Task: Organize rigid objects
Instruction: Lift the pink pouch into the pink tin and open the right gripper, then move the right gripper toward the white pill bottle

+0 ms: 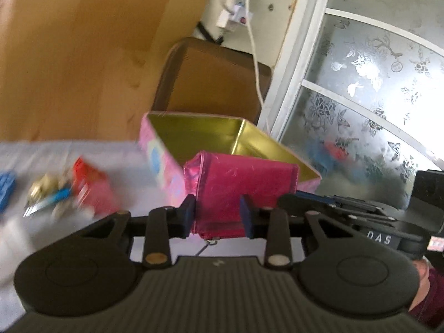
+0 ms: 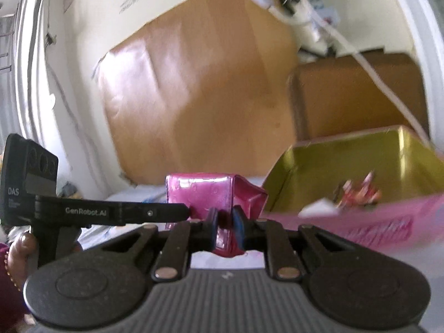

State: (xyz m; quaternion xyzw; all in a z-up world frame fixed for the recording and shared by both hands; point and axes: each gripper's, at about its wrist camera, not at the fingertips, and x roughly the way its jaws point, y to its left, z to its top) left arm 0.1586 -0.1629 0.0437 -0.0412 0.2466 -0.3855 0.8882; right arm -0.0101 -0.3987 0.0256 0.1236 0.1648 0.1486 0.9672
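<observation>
The left gripper (image 1: 218, 213) grips a shiny magenta box (image 1: 241, 191) across its width, blue pads pressed to either side, while the right gripper (image 2: 225, 223) pinches a narrow flap at the same box's (image 2: 199, 197) near end, its jaws almost shut on the foil. Both tools hold the one package just above a pale table (image 1: 55, 152), beside an open pink tin (image 1: 166, 161) with a gold interior. From the right wrist view the tin (image 2: 360, 222) lies to the right and already holds a few small wrapped items (image 2: 358, 191), blurred beyond naming. On the table to the left sit a red box (image 1: 91, 191), a blue block (image 1: 7, 191) and a small cluster of gold and blue trinkets (image 1: 48, 194), all smeared by motion and apparently yet to be sorted.

The step in hand appears to be carrying the magenta box to the tin. Doing it well means keeping the two grippers moving together so the foil flap is not torn or twisted, lifting the box clear of the tin's near wall before bringing it over the opening, and lowering it level. The right-hand pinch looks the weaker hold; letting it go first, once the box rests on the tin's floor, seems safest, with the left releasing after. A cardboard sheet (image 1: 83, 55) leans behind the table.
</observation>
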